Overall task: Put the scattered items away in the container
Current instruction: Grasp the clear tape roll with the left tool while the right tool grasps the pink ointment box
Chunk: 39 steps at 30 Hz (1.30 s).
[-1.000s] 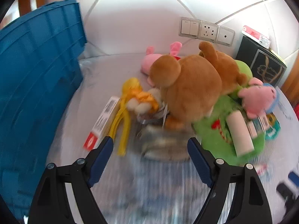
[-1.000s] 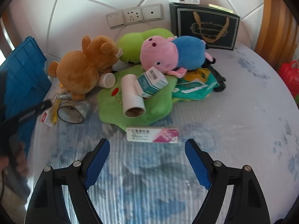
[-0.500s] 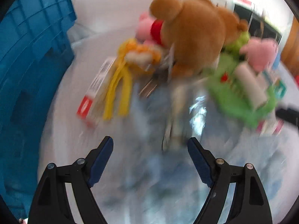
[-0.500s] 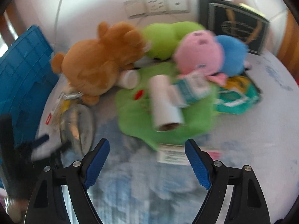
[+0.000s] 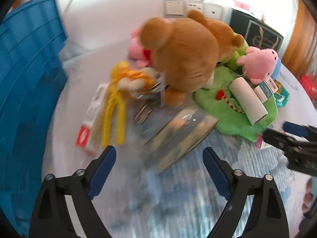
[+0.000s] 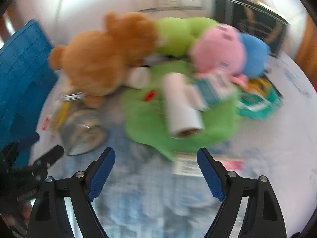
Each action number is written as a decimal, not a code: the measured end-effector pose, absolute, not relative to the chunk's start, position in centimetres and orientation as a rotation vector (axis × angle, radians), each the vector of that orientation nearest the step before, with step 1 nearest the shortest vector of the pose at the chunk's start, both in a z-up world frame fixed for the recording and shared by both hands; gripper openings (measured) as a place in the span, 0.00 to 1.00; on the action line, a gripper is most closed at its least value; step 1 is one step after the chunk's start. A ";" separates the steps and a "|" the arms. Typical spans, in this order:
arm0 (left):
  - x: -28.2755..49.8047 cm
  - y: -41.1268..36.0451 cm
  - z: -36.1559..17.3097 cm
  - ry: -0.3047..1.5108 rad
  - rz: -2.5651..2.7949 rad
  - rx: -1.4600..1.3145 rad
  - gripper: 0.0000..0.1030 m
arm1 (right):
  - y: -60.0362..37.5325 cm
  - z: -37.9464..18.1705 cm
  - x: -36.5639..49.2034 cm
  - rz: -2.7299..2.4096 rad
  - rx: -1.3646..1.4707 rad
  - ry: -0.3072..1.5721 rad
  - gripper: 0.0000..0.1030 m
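Left wrist view: left gripper [image 5: 157,159] jaws wide and opening, nothing between them; clear tape roll [image 5: 179,132] just ahead, tilted, axis running toward the brown bear [image 5: 184,53]; white paper roll [image 5: 248,101] right of the bear on green cloth [image 5: 237,123]; labels unreadable.

Right wrist view: right gripper [image 6: 155,161] jaws wide, empty; pink-and-white box [image 6: 206,165] lies crosswise by the right jaw; blue container [image 6: 21,75] left of the bear.

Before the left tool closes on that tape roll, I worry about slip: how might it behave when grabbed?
The tape roll looks glossy, so probably slippery. It lies tilted on its round rim, so a nudge may roll or tip it. It is hollow, likely light. The left tool is opening, not touching it.
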<state>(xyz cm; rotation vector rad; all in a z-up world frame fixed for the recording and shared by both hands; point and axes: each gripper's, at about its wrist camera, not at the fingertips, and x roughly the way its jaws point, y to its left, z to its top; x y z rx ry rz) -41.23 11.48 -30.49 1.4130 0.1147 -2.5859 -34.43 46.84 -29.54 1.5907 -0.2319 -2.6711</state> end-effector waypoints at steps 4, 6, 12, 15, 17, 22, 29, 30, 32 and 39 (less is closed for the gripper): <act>-44.7 12.2 -32.0 0.085 -2.583 1.465 0.90 | 50.6 -30.2 -33.6 -2.733 1.655 -0.289 0.83; -45.8 12.4 -33.3 0.068 -2.555 1.532 0.91 | 52.1 -30.4 -33.2 -2.744 1.674 -0.307 0.84; -45.3 13.1 -36.6 0.016 -2.481 1.630 0.91 | 53.0 -32.2 -32.2 -2.715 1.728 -0.322 0.96; -45.0 12.7 -36.5 0.049 -2.482 1.583 0.90 | 52.5 -32.9 -32.5 -2.695 1.719 -0.312 0.99; -44.9 12.7 -35.9 0.073 -2.502 1.523 0.80 | 51.9 -33.0 -32.8 -2.689 1.685 -0.293 0.99; -45.5 12.8 -36.1 0.110 -2.503 1.528 0.58 | 50.7 -34.1 -34.1 -2.699 1.692 -0.202 1.00; -44.9 13.4 -36.1 0.140 -2.484 1.543 0.47 | 49.9 -34.7 -35.1 -2.732 1.692 -0.089 0.98; -44.7 13.6 -35.8 0.140 -2.489 1.537 0.47 | 49.9 -34.7 -34.9 -2.726 1.693 -0.093 0.98; -44.2 14.1 -35.3 0.147 -2.501 1.528 0.47 | 49.8 -34.6 -34.4 -2.712 1.701 -0.084 0.97; -42.5 15.5 -32.4 0.152 -2.572 1.473 0.39 | 49.2 -32.2 -31.8 -2.723 1.620 -0.098 0.97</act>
